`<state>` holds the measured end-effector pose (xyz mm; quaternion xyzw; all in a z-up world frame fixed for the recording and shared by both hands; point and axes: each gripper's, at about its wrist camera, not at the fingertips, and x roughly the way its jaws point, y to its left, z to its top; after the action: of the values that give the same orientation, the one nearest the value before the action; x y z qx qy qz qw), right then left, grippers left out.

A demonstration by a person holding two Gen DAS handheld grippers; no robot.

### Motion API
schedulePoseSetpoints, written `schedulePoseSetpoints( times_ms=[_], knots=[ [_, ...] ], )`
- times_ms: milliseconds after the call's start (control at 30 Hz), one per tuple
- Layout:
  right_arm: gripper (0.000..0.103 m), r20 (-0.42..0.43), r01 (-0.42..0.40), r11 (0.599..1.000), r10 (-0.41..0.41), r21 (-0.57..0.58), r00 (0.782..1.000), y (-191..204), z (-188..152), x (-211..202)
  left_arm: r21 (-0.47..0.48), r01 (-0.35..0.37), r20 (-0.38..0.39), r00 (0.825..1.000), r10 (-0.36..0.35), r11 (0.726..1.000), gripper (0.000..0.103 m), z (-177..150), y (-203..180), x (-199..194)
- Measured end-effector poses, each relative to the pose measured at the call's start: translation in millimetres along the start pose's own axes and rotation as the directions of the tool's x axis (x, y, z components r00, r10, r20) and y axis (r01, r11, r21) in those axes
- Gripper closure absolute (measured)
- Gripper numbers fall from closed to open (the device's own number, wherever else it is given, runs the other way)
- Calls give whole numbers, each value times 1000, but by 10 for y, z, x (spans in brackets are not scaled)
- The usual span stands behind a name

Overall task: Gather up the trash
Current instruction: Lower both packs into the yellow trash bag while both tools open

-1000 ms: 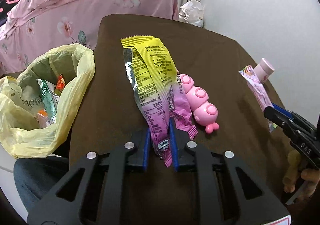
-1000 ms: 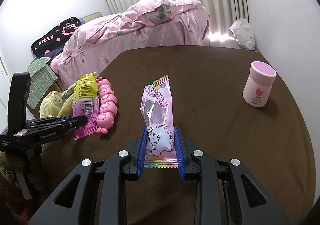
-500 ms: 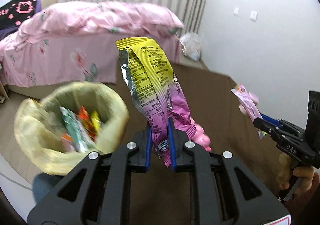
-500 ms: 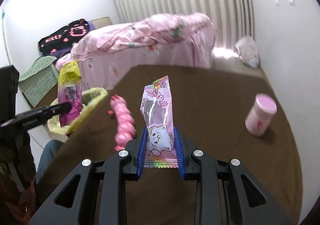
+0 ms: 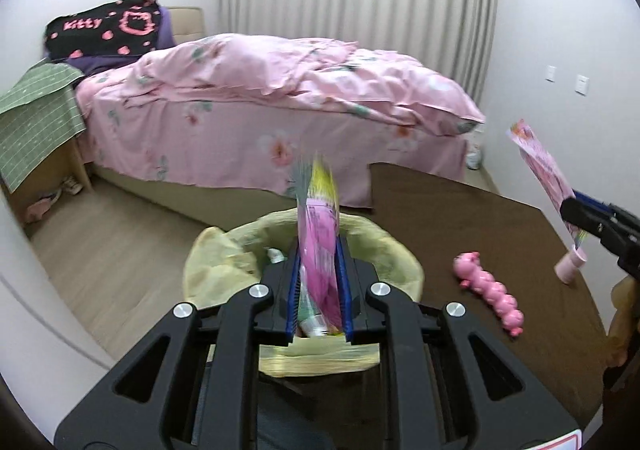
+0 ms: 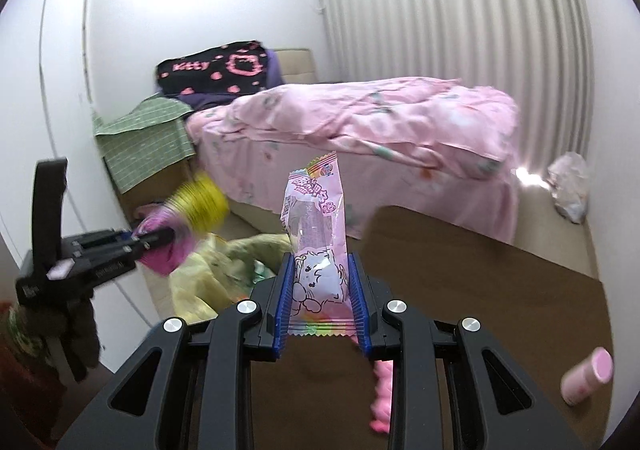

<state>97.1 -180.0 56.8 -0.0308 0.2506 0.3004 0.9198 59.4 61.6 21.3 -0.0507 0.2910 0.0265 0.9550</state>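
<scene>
i've got the left gripper (image 5: 319,290) clamped on the yellow-and-pink snack wrapper (image 5: 318,226) above the yellow-lined trash bin (image 5: 224,250), the right gripper (image 6: 320,300) pinching the pink candy wrapper (image 6: 316,234) near it, so next i'd release both over the bin.

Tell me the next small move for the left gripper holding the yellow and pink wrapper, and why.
Probably open the left gripper to drop the yellow and pink wrapper. In the left wrist view the wrapper is pinched between the pads directly above the open mouth of the yellow bin bag, which already holds other wrappers. The right gripper can follow with its pink wrapper.
</scene>
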Motion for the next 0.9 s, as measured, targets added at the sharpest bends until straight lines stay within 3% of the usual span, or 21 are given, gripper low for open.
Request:
schedulePoseSetpoints(
  times_ms=[333, 667, 900],
  knots=[
    [77, -65, -44, 996, 39, -81, 997, 325, 98, 559, -114, 26, -52, 998, -32, 993, 91, -185, 335, 383],
    [77, -120, -60, 997, 55, -38, 991, 134, -5, 973, -212, 117, 38, 993, -111, 970, 91, -67, 424, 389],
    [77, -178, -95, 995, 91, -17, 980, 113, -93, 1380, -262, 90, -16, 995, -98, 961, 91, -12, 457, 693]
  ],
)
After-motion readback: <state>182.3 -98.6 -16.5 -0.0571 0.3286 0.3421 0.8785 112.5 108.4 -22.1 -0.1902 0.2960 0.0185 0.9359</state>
